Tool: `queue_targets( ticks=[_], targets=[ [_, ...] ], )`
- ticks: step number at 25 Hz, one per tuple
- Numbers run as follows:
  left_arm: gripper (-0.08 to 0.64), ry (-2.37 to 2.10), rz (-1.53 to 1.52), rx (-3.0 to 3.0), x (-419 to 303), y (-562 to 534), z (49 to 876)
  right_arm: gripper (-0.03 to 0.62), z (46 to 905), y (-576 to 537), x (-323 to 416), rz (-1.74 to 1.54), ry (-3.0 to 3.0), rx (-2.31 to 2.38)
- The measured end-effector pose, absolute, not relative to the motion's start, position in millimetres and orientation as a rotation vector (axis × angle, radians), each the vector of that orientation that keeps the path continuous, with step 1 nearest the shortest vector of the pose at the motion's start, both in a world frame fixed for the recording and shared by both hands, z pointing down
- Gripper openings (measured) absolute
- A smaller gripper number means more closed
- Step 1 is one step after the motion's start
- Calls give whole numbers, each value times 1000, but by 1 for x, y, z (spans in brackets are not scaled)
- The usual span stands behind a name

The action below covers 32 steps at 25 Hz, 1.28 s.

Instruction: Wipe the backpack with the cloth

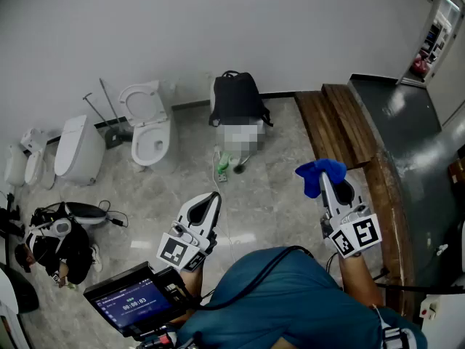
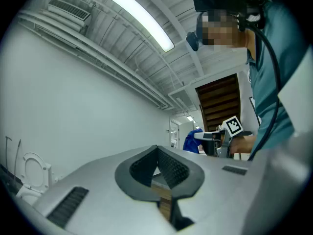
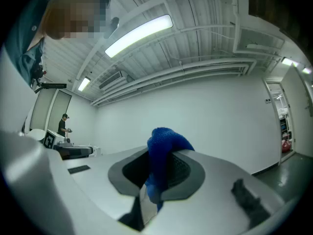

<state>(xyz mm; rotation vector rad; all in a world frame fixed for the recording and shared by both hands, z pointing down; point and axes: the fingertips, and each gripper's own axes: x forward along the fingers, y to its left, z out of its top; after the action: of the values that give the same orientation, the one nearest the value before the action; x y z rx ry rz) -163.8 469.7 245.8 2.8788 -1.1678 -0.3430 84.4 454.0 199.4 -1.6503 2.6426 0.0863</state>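
R gripper [image 1: 326,183] clamped on blue cloth [image 1: 317,171], L gripper [image 1: 212,198] jaws together, nothing between — backpack [image 1: 235,97] upright at floor's [image 1: 280,187] far edge, well apart from both.

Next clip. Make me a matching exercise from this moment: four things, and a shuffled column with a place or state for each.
Things:
1. backpack
2. cloth
3. left tool
4. toilet

Places or states:
A. jaws together, holding nothing
B. lid raised, left of the backpack
C. clamped in the right tool
D. upright at the foot of the far wall

Pairs: 1-D, 2-C, 3-A, 4-B.
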Motion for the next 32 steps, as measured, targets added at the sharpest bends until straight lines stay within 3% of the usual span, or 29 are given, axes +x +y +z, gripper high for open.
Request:
queue_targets(
  ticks=[9, 19, 32],
  targets=[
    [5, -1166, -369, 2865, -175, 466, 258, 51, 204, 450, 81, 125, 2641, -1688],
    [5, -1217, -297, 2802, -172, 386, 272, 51, 222, 339, 82, 49, 2668, -1636],
    [5, -1357, -202, 2815, -104, 200, 277, 51, 243, 142, 128, 94, 2764, -1474]
  ],
)
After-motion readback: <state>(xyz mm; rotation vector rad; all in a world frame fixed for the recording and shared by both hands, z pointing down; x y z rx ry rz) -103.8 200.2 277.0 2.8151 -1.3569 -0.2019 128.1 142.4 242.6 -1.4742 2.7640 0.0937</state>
